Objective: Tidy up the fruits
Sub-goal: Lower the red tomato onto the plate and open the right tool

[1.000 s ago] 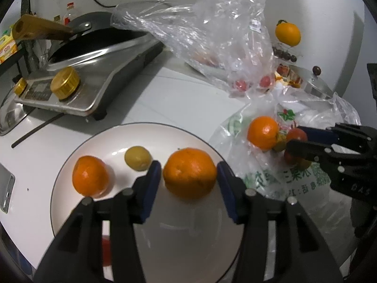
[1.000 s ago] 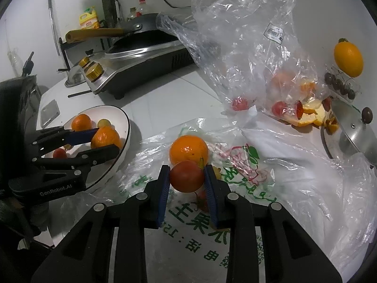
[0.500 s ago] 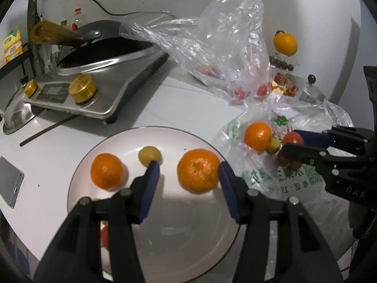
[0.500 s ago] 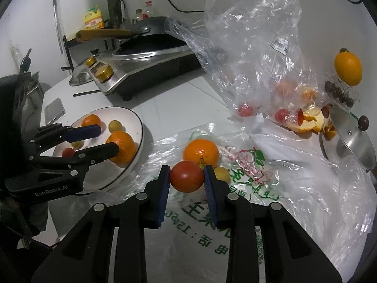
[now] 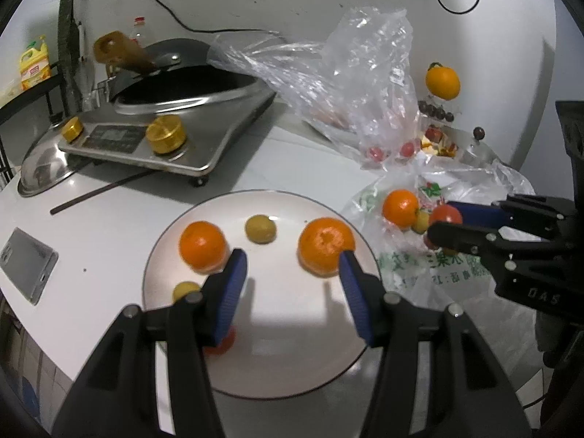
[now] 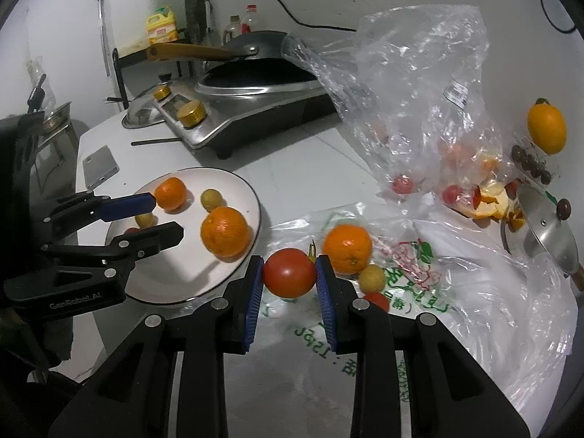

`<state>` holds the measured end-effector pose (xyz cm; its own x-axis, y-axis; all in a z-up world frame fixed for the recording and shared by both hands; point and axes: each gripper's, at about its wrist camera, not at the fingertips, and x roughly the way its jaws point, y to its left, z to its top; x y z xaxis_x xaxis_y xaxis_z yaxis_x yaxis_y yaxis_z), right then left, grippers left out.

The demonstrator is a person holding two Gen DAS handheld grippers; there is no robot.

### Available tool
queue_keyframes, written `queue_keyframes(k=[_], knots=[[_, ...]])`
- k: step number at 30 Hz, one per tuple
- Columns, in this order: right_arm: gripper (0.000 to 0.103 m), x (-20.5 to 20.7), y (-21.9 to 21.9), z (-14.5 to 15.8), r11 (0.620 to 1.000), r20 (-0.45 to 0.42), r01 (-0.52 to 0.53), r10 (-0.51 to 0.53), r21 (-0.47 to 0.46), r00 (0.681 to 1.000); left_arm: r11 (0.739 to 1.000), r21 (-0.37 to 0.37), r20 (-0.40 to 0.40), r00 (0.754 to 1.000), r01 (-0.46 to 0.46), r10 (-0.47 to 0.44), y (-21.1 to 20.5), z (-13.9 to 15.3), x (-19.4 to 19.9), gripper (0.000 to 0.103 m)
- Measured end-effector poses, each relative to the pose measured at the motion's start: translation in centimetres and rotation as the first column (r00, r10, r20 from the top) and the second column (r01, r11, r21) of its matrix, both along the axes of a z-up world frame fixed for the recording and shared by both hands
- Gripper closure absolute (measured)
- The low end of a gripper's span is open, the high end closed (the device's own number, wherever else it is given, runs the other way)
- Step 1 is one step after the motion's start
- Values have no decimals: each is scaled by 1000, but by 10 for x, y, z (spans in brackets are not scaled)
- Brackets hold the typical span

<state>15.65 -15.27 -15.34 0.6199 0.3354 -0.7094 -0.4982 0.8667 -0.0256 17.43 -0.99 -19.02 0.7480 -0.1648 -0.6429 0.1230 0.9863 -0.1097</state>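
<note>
- The white worktop (image 5: 120, 226) has bare room ahead of the left gripper (image 5: 290, 266), between the plate (image 5: 292, 376) and the stove (image 5: 204, 146); a phone (image 5: 27, 262) lies near the worktop's left edge.
- Right of the plate's rim the printed bag (image 6: 456, 292) covers the worktop, and a crumpled clear bag (image 6: 412, 84) stands beyond it, so that side is crowded.
- The left gripper points downward over the plate, its jaws moderately apart with nothing between them.
- A large orange (image 5: 326, 246) lies on the plate just ahead of the left gripper's right finger; whether they touch I cannot tell.
- A smaller orange (image 5: 202, 247) sits by its left finger, a small yellow-green fruit (image 5: 260, 229) ahead between the two, and another small yellow fruit (image 5: 185, 289) to the left of the left finger.
- The right gripper (image 6: 289, 273) tilts downward over the printed bag, just right of the plate's rim, jaws narrow and clamped on a tomato (image 6: 289, 273) raised off the bag.
- Just ahead and right of the tomato an orange on the bag (image 6: 347, 242) rests, with a small yellow fruit (image 6: 371, 277) and a small red fruit (image 6: 376, 300) beside the right finger.
- A pot lid (image 6: 547, 230) lies at the far right.
</note>
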Motion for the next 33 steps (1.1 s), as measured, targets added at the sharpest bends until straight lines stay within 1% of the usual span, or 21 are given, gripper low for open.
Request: queue_keyframes(k=[13,15,19,23,26,30,33], knots=[[72,-13,36,-2,998,-6,-47,46,-34,999,998,-33,15,998,-54,55,41,0,-27,49],[72,-14,41,-3,998,-8,-52,52,-42,999,997,-37,29,997,-64,65,48,-1,-31,49],[72,-14,52,-6,997,-11,-58,57,-58,998,997,-8,71,994,-77,78,54,-4,-40,49],[72,-15,59,-13,997,-27,-65,64,-49,998,997,35,118,991,-67,63,57,-9,-51,49],[72,-14,64,-20,997,-37,-60,58,-48,998,997,41,142,988,-63,57,60,-12,-59,49],[72,-14,71,-26,997,-37,-59,57,-40,998,996,41,156,985,-77,70,65,-20,-64,49],[72,-15,77,-32,997,-14,-49,48,-52,999,995,42,146,985,-96,89,69,-25,-64,49]])
